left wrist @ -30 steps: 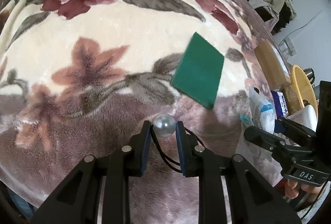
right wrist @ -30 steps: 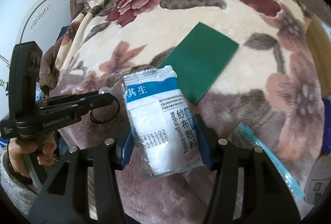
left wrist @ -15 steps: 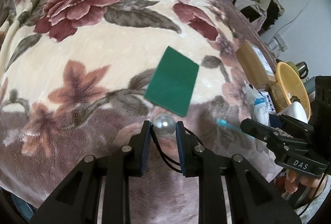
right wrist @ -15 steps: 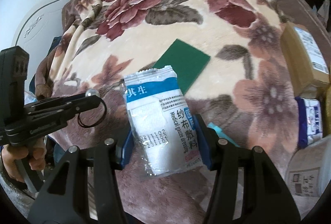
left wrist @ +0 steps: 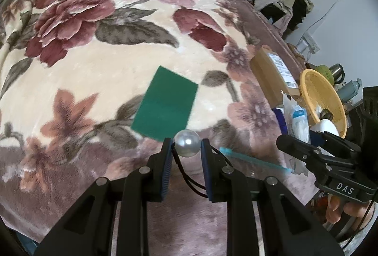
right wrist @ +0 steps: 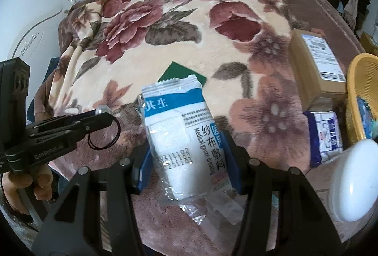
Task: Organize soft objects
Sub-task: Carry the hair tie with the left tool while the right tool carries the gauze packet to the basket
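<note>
My left gripper (left wrist: 186, 149) is shut on a pearl bead hair tie (left wrist: 187, 143); its black elastic loop hangs below the jaws. It also shows in the right wrist view (right wrist: 104, 128) at the left. My right gripper (right wrist: 189, 159) is shut on a packet of medical gauze dressing (right wrist: 182, 130), held above the floral blanket (right wrist: 165, 26). The packet also shows in the left wrist view (left wrist: 295, 119). A green scouring pad (left wrist: 165, 107) lies flat on the blanket ahead of both grippers. A teal-edged clear bag (left wrist: 255, 159) lies near the blanket's edge.
A yellow basket (right wrist: 361, 95) stands at the right with a white rounded object (right wrist: 352, 178) before it. A cardboard parcel (right wrist: 314, 67) and a blue-and-white tissue pack (right wrist: 326, 135) lie by the bed's right edge. Clothes hang at the far right.
Both grippers have pulled back and up from the blanket with their objects still held. The green pad now looks smaller and farther away, and the basket has come into the right wrist view.
</note>
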`<state>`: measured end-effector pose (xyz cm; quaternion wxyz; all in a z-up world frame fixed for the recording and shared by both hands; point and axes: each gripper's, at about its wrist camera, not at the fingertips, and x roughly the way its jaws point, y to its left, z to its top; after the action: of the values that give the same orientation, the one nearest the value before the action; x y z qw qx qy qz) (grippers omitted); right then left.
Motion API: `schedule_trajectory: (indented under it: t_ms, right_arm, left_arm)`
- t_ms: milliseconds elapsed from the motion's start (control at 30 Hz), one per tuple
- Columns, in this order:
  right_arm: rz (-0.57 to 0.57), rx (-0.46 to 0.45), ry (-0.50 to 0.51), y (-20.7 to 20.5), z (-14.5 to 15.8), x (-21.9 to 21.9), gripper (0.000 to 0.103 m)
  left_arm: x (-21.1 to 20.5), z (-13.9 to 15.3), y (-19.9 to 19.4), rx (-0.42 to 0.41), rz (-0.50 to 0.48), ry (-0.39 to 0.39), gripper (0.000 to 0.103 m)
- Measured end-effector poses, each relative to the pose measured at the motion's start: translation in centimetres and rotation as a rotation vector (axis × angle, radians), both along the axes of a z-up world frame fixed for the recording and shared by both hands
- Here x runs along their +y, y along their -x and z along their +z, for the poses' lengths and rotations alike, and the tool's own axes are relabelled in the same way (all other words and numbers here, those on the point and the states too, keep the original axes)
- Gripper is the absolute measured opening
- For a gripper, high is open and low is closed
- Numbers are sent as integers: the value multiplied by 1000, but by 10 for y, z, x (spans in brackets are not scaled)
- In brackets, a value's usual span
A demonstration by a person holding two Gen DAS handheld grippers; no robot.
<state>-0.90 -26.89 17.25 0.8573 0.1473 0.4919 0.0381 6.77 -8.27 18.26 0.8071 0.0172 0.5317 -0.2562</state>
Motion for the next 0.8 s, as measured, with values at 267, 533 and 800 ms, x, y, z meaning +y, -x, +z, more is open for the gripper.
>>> schedule_trajectory:
  t_ms: [267, 533, 800]
  right_arm:
    - [-52, -35, -6, 8, 19, -30, 54]
    - [-102, -68, -17, 16, 34, -64, 54]
    - [-172, -88, -22, 24, 42, -109, 54]
  left_arm:
    - [-41, 15, -3, -12, -44, 13, 23]
    - [-91, 26, -4, -18, -90, 25, 23]
    - [-147, 34, -5, -15, -154, 31, 23]
